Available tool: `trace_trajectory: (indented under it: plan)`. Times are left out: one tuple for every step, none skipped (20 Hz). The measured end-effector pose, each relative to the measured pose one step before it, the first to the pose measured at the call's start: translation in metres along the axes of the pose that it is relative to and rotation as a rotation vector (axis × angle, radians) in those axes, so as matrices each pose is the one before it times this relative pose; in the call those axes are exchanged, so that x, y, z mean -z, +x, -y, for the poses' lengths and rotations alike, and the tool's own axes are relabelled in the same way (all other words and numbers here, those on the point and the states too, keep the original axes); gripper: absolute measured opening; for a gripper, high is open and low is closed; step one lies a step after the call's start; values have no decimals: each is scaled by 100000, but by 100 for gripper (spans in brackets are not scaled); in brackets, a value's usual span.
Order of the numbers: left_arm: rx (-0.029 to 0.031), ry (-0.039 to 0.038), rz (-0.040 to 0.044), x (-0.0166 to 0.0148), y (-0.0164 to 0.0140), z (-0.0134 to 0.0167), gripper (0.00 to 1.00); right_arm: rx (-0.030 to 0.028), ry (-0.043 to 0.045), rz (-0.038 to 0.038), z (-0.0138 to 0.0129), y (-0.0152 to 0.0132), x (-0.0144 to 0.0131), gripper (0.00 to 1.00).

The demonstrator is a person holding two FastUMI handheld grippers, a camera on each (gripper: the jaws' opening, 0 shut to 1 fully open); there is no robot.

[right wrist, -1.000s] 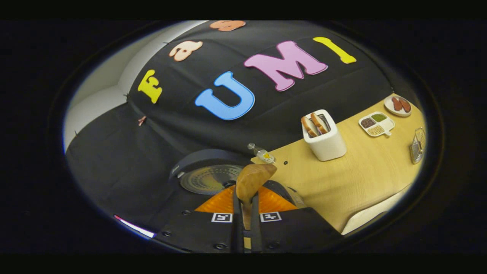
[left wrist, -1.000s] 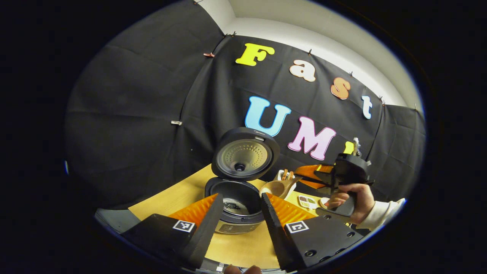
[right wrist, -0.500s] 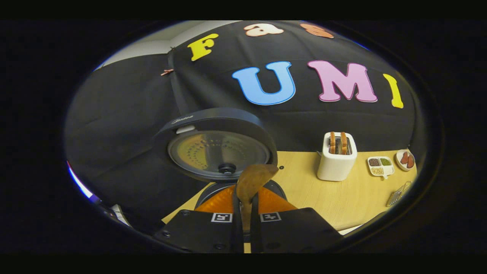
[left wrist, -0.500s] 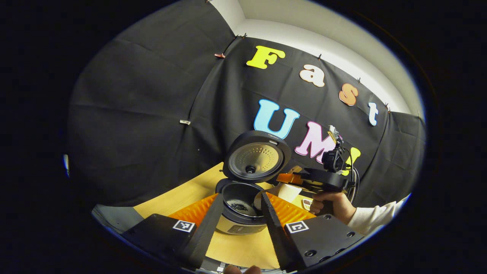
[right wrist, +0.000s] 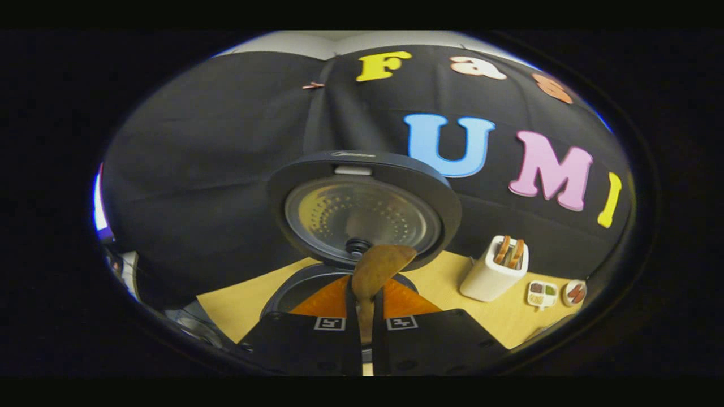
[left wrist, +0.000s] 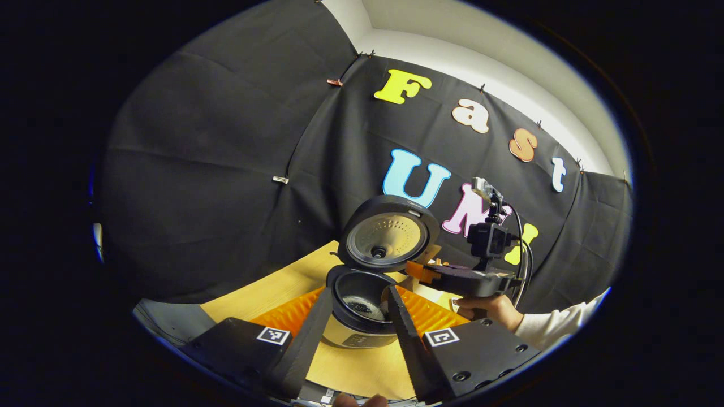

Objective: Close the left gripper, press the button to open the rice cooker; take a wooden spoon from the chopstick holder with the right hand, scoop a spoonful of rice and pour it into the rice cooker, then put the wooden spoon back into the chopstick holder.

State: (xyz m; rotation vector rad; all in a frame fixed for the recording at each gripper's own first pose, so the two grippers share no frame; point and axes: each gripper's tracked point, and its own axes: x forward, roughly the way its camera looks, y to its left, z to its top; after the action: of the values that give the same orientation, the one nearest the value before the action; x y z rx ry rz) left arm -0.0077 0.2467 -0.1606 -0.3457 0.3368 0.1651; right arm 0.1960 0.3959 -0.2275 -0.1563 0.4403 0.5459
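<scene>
The rice cooker [left wrist: 362,325] stands open on the wooden table, its lid [left wrist: 390,234] raised and dark grains lying in the pot. My left gripper [left wrist: 357,294] hangs open in front of it, holding nothing. A hand holds my right gripper [left wrist: 421,270] level at the cooker's right rim. In the right gripper view, the right gripper [right wrist: 365,294] is shut on the wooden spoon [right wrist: 378,267], whose bowl sits over the pot rim [right wrist: 294,285] below the lid [right wrist: 365,209]. The white chopstick holder [right wrist: 495,271] stands to the right with wooden utensils in it.
A small divided dish [right wrist: 542,294] and a plate [right wrist: 576,293] lie on the table [right wrist: 237,297] beyond the chopstick holder. A white sleeve [left wrist: 557,328] reaches in from the right. The black cloth wall stands close behind the cooker.
The right gripper swung left with the spoon and now sits level over the cooker's rim, facing the raised lid. The left gripper stayed open and shifted only slightly.
</scene>
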Motion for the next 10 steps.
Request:
trace_trajectory:
  plan:
    - [27,-72,0,-22,-42,12,72,-1669,-7017,959,-725,71,-44,7]
    - [-87,-98,18,35,-84,-113,72,-1730,-6368,1372,-786,-51,-255,7]
    - [-131,-171,-14,30,-35,14,72,-1542,-6166,957,-1166,-55,-393,7]
    - [-136,-174,-59,38,-128,-33,72,-1543,-5096,1208,-885,-149,-284,16]
    - [-183,-62,58,-30,5,17,72,-1105,-4408,700,-1003,-119,349,16]
    - [-113,130,137,-21,-61,-33,72,-932,-4009,393,-777,-29,183,11]
    - [-190,337,84,-85,-28,-16,72,-280,-4180,18,-546,-24,271,11]
    - [-105,310,-26,21,-38,-1,72,371,-4379,619,-227,39,-51,11]
    - [-213,178,13,4,-48,-67,72,435,-3127,430,-29,-9,-98,11]
    - [-287,-13,20,-137,-69,-63,72,857,-933,1066,142,-194,-18,12]
